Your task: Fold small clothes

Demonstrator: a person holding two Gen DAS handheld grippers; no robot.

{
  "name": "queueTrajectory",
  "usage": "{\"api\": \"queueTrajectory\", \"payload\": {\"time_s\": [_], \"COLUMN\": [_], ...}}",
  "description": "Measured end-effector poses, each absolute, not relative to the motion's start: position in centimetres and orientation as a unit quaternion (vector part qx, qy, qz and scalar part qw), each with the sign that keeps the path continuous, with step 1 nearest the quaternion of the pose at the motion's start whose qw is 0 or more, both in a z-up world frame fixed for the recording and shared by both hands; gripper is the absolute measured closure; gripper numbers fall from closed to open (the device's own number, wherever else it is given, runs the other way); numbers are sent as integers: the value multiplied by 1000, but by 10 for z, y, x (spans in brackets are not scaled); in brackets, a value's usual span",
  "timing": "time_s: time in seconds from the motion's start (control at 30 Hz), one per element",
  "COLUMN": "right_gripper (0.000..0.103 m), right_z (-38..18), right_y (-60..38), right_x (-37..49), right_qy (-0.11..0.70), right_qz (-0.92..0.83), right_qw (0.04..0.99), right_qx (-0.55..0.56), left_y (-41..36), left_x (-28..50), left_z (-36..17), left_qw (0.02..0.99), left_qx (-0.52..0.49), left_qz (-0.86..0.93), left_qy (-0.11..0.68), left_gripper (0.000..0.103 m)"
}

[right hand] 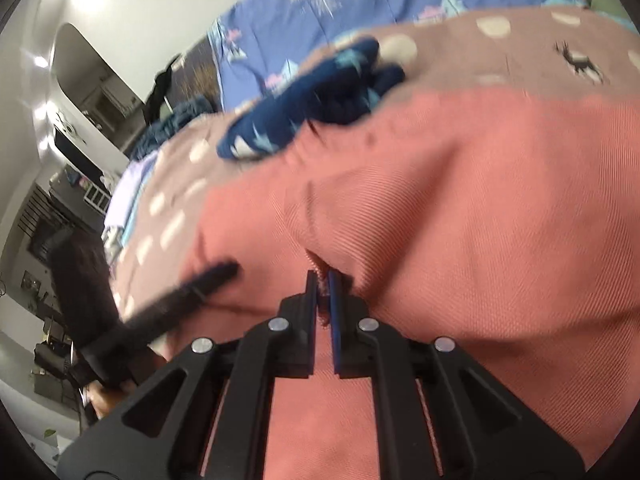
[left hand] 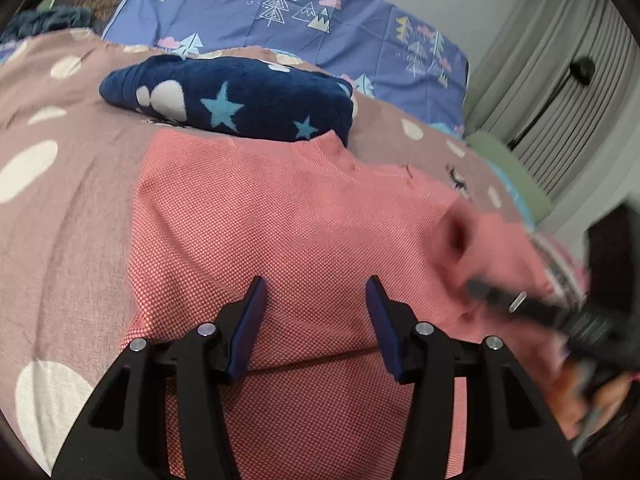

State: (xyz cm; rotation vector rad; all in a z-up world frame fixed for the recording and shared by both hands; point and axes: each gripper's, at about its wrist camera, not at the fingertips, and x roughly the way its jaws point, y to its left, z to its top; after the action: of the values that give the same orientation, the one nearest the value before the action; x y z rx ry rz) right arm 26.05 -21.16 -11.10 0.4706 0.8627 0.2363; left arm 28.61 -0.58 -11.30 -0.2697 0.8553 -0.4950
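A bed fills both views, covered by a dusty-pink bedspread (left hand: 72, 200) with pale spots and small deer. Behind it, along the top of the left wrist frame, lies a purple sheet (left hand: 304, 12) printed with trees and clouds, and grey curtains (left hand: 560, 92) hang at the upper right. In the right wrist view a white wall and dark shelving sit at the far left.

The pink garment (left hand: 288, 232) lies spread on the bedspread in the middle of the frame, its far edge touching a folded navy star-patterned fleece (left hand: 240, 96).

The left tool (left hand: 316, 320) hovers over the garment, jaws apart with nothing between them. The right tool (right hand: 323, 300) is clamped on a pinched fold of the garment.

The right wrist picture is smeared by motion. The right tool at the lower right of the left view is a dark blur.
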Motion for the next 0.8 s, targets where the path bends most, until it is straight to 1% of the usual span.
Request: {"api": "queueTrajectory", "payload": {"time_s": [0.1,0.17,0.23,0.3,0.33,0.43,0.53,0.57,0.6,0.63,0.67,0.8], "right_gripper": [93,93,93,93,93,92,89,89,87,86,82,77], "right_z": [-114,-113,-115,-119,-121,-123,-123,-122,-120,-116,-112,-100], "right_y": [-223,-227,-226,-224,-225,-226,-229,-231,-233,-237,-241,-263], "right_x": [249,248,251,252,252,252,249,248,246,244,242,232], "right_qy": [410,403,396,395,394,391,388,386,384,376,367,330], "right_qz": [128,133,137,139,141,151,167,171,173,172,169,183], "right_qw": [874,878,879,878,877,876,874,873,873,876,880,887], "right_qx": [226,223,225,231,234,237,242,244,245,247,249,267], "left_y": [-5,-10,-20,-40,-51,-80,-100,-104,-111,-118,-123,-131], "left_x": [285,286,288,290,292,303,310,311,313,315,316,318], "left_z": [-110,-109,-108,-106,-106,-109,-105,-105,-104,-103,-100,-58], "left_qw": [864,839,823,814,809,808,808,809,811,808,806,830], "left_qx": [-154,-192,-207,-194,-181,-156,-154,-151,-142,-130,-122,-102], "left_qz": [-253,-290,-307,-321,-330,-319,-319,-315,-312,-314,-314,-315], "left_qy": [408,418,430,443,451,470,471,472,475,482,486,448], "left_gripper": [50,50,50,48,42,40,40,53,71,99,99,99]}}
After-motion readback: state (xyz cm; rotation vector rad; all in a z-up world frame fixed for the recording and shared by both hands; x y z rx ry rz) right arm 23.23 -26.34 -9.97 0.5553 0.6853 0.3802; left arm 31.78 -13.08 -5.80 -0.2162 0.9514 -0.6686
